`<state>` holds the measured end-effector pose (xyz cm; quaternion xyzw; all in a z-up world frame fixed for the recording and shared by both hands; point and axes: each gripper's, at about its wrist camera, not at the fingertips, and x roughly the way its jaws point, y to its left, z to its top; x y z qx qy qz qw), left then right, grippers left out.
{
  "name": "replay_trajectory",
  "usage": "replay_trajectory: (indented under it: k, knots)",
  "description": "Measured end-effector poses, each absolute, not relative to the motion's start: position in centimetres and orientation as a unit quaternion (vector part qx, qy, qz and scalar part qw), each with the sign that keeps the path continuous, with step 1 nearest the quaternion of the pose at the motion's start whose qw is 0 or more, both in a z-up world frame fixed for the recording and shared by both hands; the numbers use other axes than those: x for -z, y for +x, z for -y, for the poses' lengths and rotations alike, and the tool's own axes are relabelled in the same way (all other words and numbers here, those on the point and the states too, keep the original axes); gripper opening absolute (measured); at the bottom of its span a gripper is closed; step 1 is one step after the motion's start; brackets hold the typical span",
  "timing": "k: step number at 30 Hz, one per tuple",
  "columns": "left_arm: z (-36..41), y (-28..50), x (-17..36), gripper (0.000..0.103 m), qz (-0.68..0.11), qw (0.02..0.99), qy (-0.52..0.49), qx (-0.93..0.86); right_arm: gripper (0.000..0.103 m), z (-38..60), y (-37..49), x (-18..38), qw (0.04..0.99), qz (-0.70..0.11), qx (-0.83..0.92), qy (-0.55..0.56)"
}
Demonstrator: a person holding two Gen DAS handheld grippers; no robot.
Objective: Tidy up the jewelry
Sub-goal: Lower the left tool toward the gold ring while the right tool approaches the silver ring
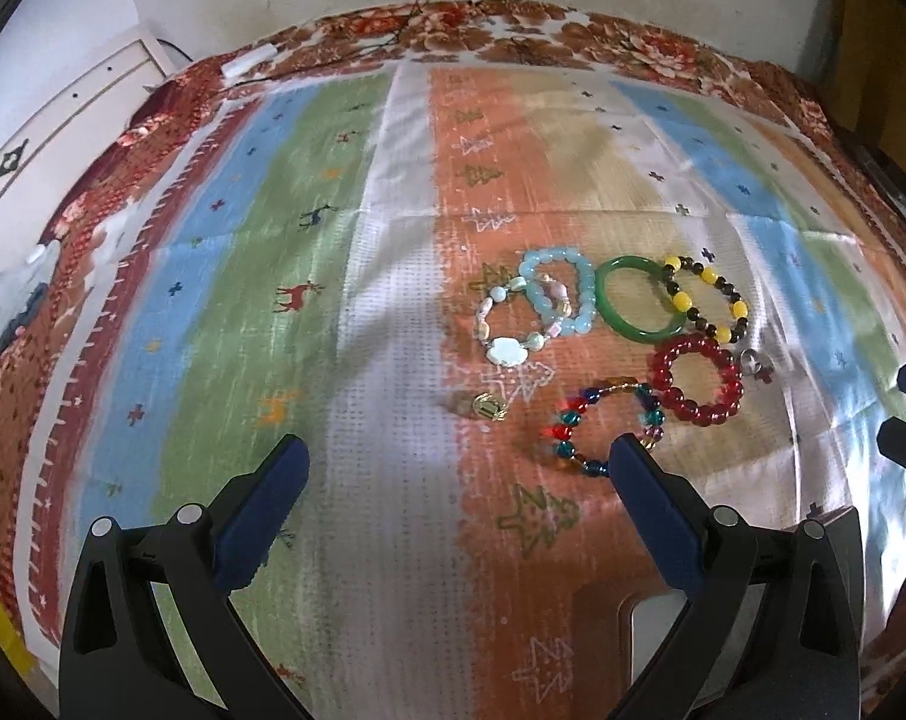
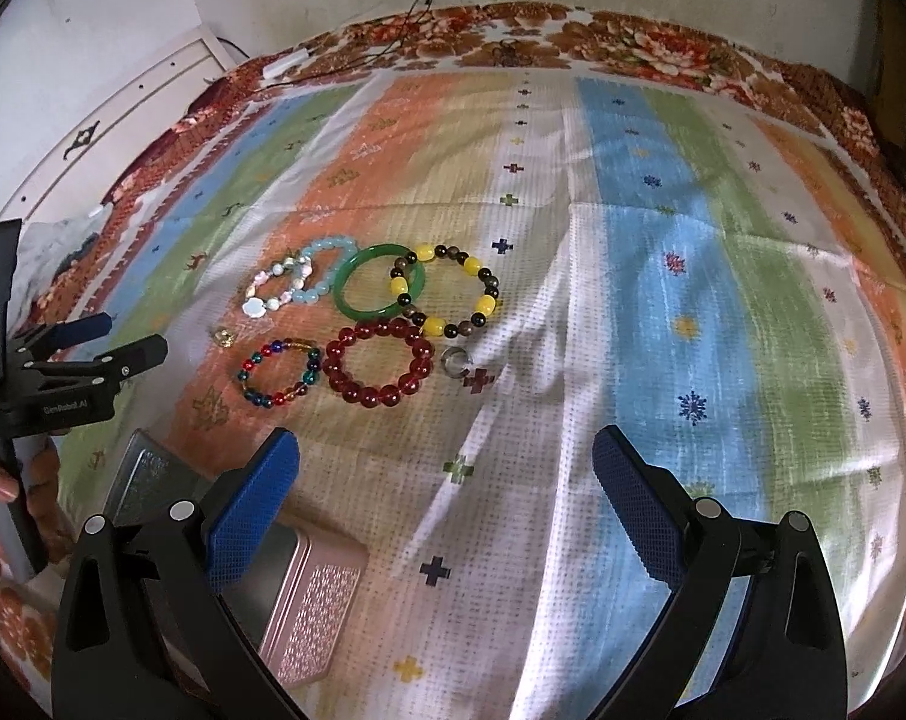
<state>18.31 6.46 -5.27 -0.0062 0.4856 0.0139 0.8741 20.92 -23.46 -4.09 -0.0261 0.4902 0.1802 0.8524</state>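
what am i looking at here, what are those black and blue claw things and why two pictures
Those claws are two handheld grippers, one in each of a person's hands; each carries a fisheye camera looking along its fingers. One picture comes from the left gripper, the other from the right gripper. Both are open and hold nothing. On the striped cloth lie bracelets: a green bangle, a red bead bracelet, a yellow and black bead bracelet, others, and two small pieces. A pink patterned tin sits near the right gripper.

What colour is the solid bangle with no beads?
Green; the bangle shows best in the right wrist view.
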Motion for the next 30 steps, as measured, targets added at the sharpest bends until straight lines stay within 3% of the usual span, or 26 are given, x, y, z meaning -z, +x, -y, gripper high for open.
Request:
replay_trajectory:
  k: [10,19,21,25,30]
  knots:
    - [-6.3,20.2,6.4,0.097,-0.507,0.862,-0.013,0.001,0.099,23.7,23.2,5.5,0.828,-0.531,-0.181,0.017]
    - [-6.4,21.4,7.0,0.087,-0.522,0.852,-0.026,0.022,0.098,23.4,24.8,6.4,0.808,-0.556,-0.188,0.047]
    - [-6.5,21.7,7.4,0.084,-0.529,0.848,-0.030,0.024,0.085,23.4,25.2,6.7,0.803,-0.561,-0.193,0.054]
    - [-6.8,22.1,8.0,0.075,-0.538,0.842,-0.038,0.031,0.085,23.0,26.1,7.5,0.800,-0.569,-0.185,0.046]
    - [-6.9,22.8,8.6,0.068,-0.548,0.834,-0.048,0.037,0.072,23.1,27.1,8.6,0.792,-0.581,-0.180,0.054]
